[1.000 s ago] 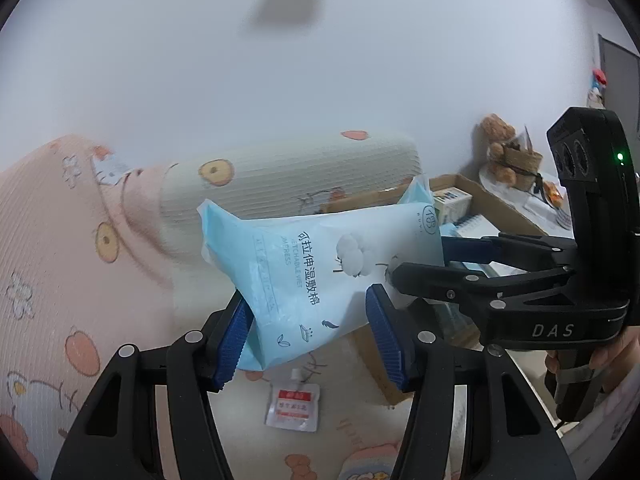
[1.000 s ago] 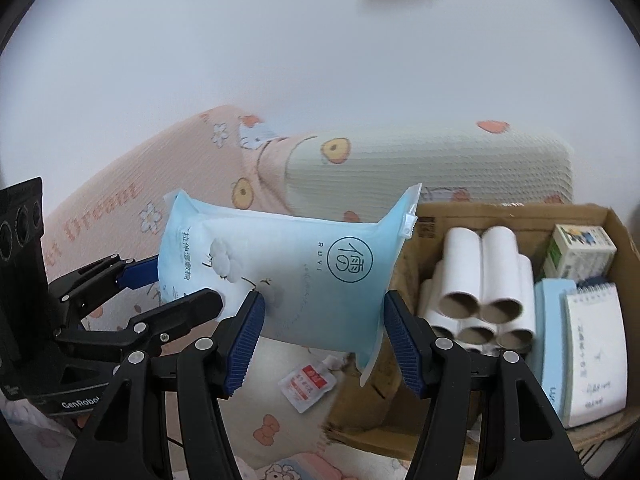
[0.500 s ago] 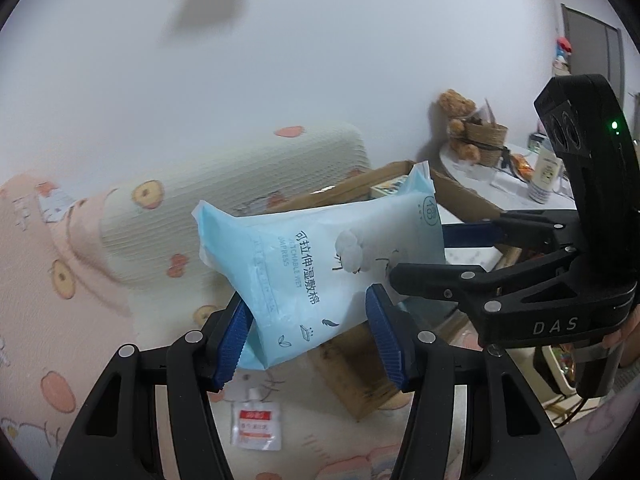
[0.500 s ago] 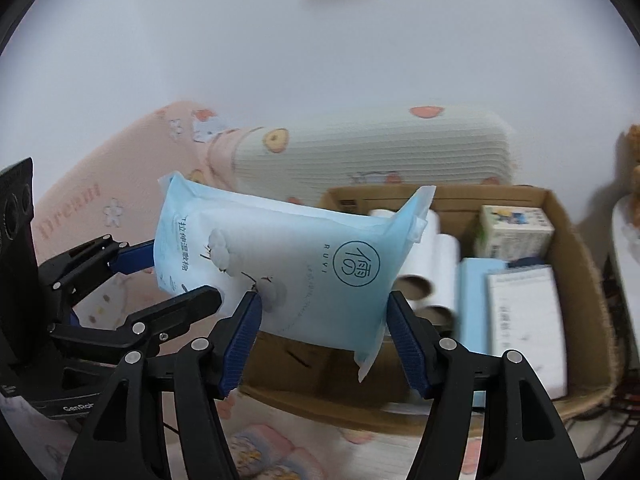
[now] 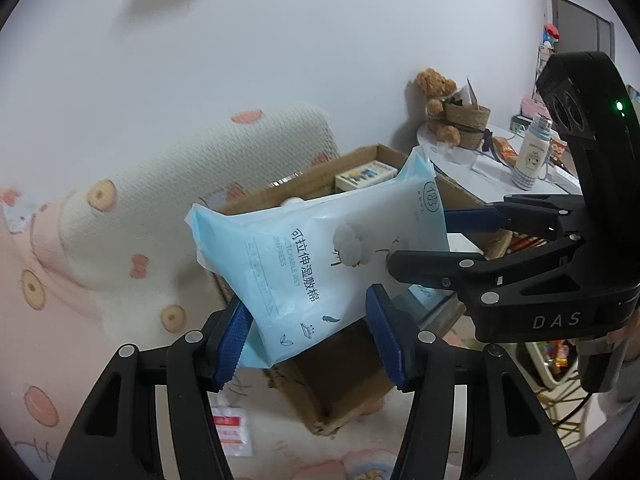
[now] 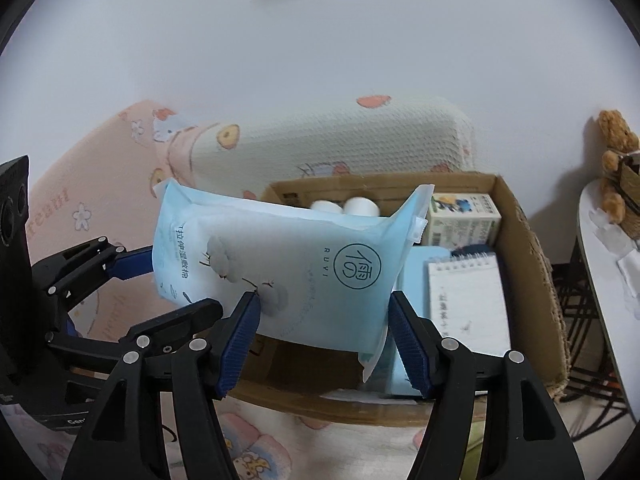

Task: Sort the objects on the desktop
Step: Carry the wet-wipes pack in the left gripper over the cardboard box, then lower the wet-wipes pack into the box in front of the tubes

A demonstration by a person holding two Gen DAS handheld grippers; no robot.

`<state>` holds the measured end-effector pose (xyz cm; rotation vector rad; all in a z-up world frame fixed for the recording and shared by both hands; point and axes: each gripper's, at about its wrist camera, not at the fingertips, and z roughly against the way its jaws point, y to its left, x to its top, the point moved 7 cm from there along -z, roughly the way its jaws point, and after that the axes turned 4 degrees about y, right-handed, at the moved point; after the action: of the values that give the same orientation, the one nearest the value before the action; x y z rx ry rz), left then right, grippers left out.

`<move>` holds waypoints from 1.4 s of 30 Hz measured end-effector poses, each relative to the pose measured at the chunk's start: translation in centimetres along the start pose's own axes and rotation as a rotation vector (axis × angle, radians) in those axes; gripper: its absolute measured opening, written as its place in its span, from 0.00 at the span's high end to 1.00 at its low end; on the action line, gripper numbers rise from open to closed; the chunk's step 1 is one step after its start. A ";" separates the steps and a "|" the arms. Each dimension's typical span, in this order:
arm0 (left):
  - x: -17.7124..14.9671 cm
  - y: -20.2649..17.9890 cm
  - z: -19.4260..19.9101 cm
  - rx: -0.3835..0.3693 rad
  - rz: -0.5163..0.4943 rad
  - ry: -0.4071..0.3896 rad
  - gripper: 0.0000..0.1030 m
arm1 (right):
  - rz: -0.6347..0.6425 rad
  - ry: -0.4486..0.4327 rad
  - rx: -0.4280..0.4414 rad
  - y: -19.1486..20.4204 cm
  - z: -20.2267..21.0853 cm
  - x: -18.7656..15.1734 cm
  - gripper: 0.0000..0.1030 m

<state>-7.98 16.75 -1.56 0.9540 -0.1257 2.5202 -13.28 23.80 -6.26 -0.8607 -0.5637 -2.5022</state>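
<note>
- The blue wet-wipe pack hangs in the air above the near edge of the cardboard box, clamped at one end by the left gripper and at the other by the right gripper, whose jaws have just been widening a little.
- Already boxed: paper rolls, a small carton and a spiral notepad.
- Judged left: lowering the pack in; a red-and-white sachet lies on the bed.
- The notepad and rolls crowd the space below.
</note>
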 end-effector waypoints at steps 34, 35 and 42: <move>-2.6 -1.0 -9.3 -0.164 0.370 0.454 0.69 | -0.268 0.281 -0.172 -7.3 -4.3 -2.3 0.66; -2.8 -0.9 -9.5 -0.156 0.372 0.467 0.69 | -0.262 0.287 -0.175 -7.2 -4.5 -2.3 0.68; -3.5 -0.2 -9.1 -0.094 0.321 0.490 0.69 | -0.173 0.312 -0.252 -6.5 -5.5 -2.4 0.73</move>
<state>-11.08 17.79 -10.73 0.2747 -0.2585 2.9305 -17.54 27.01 -13.35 -0.5037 -0.2299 -2.8342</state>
